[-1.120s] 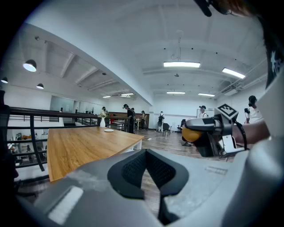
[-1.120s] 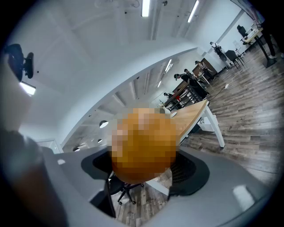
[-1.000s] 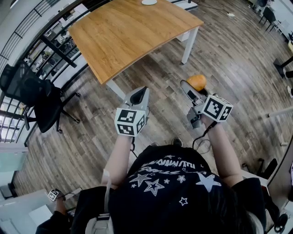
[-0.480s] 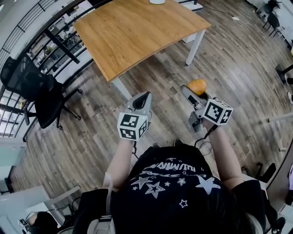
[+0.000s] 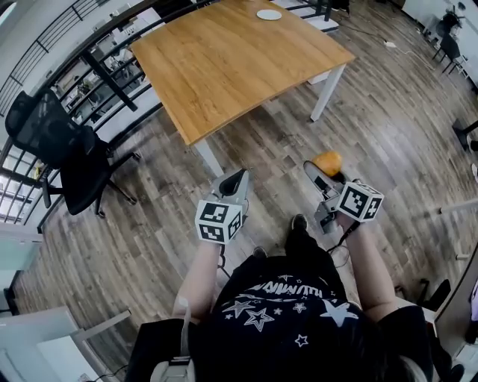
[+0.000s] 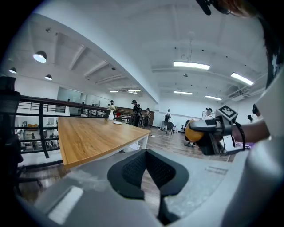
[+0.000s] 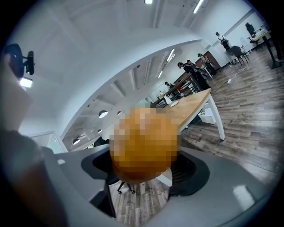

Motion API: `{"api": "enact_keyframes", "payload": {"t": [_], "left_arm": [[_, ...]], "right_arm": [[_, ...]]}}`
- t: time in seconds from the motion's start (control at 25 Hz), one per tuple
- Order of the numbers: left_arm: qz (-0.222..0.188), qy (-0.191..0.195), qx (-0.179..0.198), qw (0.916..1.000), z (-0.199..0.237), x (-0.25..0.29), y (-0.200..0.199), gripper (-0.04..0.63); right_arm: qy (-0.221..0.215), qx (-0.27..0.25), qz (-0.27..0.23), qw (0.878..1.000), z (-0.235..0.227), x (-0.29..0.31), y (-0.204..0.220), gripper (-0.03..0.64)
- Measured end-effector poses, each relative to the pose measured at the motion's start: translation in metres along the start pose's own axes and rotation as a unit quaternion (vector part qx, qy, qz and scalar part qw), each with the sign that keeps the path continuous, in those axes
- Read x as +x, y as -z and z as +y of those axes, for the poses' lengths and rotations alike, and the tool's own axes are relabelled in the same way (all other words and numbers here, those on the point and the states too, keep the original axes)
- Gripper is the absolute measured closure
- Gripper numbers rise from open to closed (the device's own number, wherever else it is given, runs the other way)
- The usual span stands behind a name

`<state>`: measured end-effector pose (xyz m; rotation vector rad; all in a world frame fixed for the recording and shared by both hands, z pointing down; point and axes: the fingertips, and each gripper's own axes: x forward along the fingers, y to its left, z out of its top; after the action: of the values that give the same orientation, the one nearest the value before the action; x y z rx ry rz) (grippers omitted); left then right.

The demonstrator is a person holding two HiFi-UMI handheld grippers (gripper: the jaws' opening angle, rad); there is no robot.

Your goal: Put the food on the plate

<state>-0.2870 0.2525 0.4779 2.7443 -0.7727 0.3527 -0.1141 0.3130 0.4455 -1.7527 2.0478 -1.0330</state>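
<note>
Right of centre, head view: right gripper clamps round orange food above floor, probably for carrying. Plate top centre, far end of table, well apart. Left gripper closed, empty, likely idle.

My head camera looked steeply down toward the wooden table ahead. The left gripper view faced level, and the right gripper view tilted upward, close on the orange food. All three shared that table.
</note>
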Motion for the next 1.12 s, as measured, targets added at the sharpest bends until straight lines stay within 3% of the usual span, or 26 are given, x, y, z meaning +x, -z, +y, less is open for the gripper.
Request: {"api": "enact_keyframes", "payload": {"t": [0.28,0.68,0.92,1.12], "left_arm": [[0.011,-0.022,0.0,0.9997,0.018,0.047,-0.009,0.595],[0.014,-0.057,0.001,0.9983,0.033,0.152,-0.056,0.595],[0.025,-0.068,0.008,0.9973,0.03,0.194,-0.069,0.595],[0.009,-0.094,0.008,0.9954,0.032,0.223,-0.085,0.595]], "right_arm": [[-0.014,0.009,0.026,1.0,-0.043,0.035,-0.019,0.252],[-0.045,0.016,0.027,0.999,-0.116,0.1,-0.12,0.252],[-0.056,0.007,0.054,0.997,-0.147,0.122,-0.151,0.252],[-0.068,0.002,0.059,0.996,-0.174,0.136,-0.179,0.252]]}}
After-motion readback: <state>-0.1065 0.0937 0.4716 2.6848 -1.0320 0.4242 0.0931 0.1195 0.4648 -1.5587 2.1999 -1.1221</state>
